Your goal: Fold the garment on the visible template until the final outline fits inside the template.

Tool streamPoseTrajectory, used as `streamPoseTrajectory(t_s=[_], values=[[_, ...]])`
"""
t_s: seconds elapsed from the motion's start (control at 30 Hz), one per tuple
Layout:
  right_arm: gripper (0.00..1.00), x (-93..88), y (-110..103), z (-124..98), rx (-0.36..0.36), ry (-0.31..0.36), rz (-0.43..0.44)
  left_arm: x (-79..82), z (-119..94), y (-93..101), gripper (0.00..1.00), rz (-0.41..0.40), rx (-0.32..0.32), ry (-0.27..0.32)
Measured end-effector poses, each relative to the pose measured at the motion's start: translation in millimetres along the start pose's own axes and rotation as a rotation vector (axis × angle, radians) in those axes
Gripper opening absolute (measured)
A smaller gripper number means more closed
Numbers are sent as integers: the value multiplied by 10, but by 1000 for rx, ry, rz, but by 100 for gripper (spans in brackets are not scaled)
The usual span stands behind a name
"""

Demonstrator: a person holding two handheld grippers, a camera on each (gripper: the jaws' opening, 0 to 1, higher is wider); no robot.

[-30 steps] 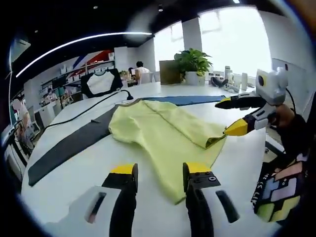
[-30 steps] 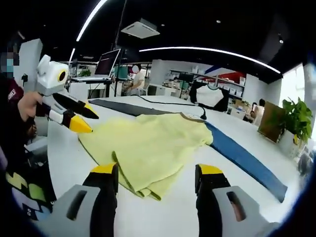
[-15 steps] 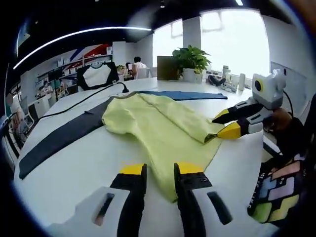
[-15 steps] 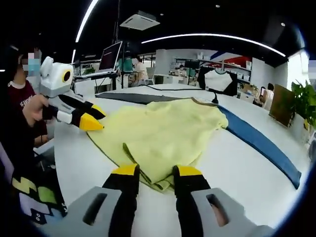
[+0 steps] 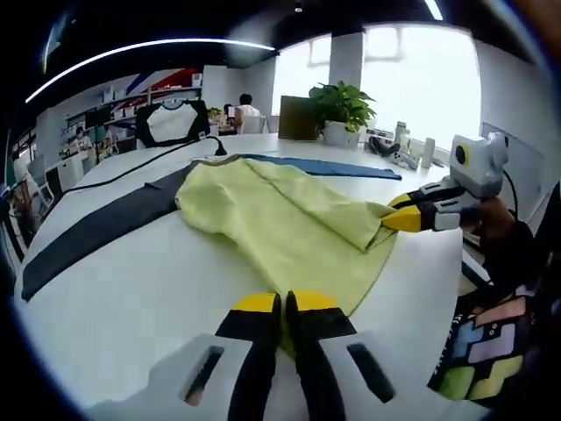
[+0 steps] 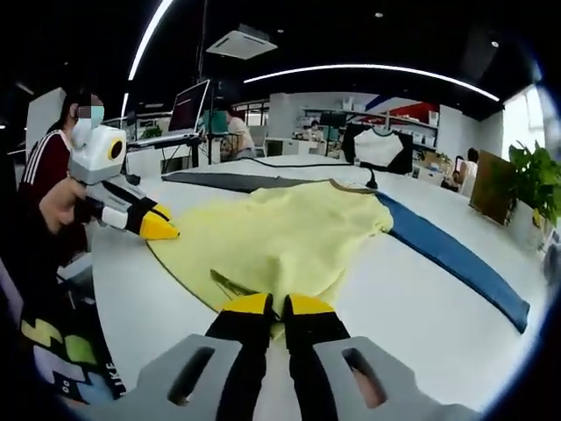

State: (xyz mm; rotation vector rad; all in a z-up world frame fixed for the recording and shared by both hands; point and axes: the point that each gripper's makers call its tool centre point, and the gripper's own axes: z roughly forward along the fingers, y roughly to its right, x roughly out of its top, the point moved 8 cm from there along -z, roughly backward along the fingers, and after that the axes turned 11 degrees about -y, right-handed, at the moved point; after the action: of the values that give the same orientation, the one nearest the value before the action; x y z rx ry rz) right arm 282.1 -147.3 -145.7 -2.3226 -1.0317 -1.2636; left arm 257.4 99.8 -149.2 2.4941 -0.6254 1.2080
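Note:
A yellow T-shirt point(image 5: 272, 219) lies partly folded on the white table point(image 5: 114, 298), its collar at the far end. My left gripper point(image 5: 282, 303) is shut on the shirt's near edge. In the left gripper view my right gripper point(image 5: 396, 219) comes in from the right, pinching a folded corner. In the right gripper view the T-shirt point(image 6: 280, 232) spreads ahead, and my right gripper point(image 6: 279, 307) is shut on its near folded edge. My left gripper point(image 6: 161, 230) shows at the left, its yellow tips closed on the shirt's side edge. A black strip point(image 5: 92, 232) and a blue strip point(image 6: 447, 259) flank the shirt.
A black cable point(image 5: 145, 175) runs along the black strip. A black-and-white shirt on a stand point(image 6: 377, 145) stands at the table's far end, with a potted plant point(image 5: 340, 105) beside it. A laptop point(image 6: 193, 110) sits on a desk behind. The person's hand point(image 6: 57, 203) holds the left gripper.
Both grippers went from open to shut, each closing on an edge of the yellow T-shirt. The right gripper dropped down onto the folded corner.

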Motion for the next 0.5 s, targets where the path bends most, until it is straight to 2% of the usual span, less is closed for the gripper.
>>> streamPoseTrajectory(t_s=[0.17, 0.3, 0.5], values=[[3, 3, 149, -154, -45, 14, 9, 56, -115, 30, 3, 16, 1, 20], [3, -39, 314, -344, -105, 14, 30, 109, -237, -22, 3, 1, 25, 44], [3, -109, 486, -548, -154, 4, 35, 73, -314, -102, 3, -20, 47, 40]])
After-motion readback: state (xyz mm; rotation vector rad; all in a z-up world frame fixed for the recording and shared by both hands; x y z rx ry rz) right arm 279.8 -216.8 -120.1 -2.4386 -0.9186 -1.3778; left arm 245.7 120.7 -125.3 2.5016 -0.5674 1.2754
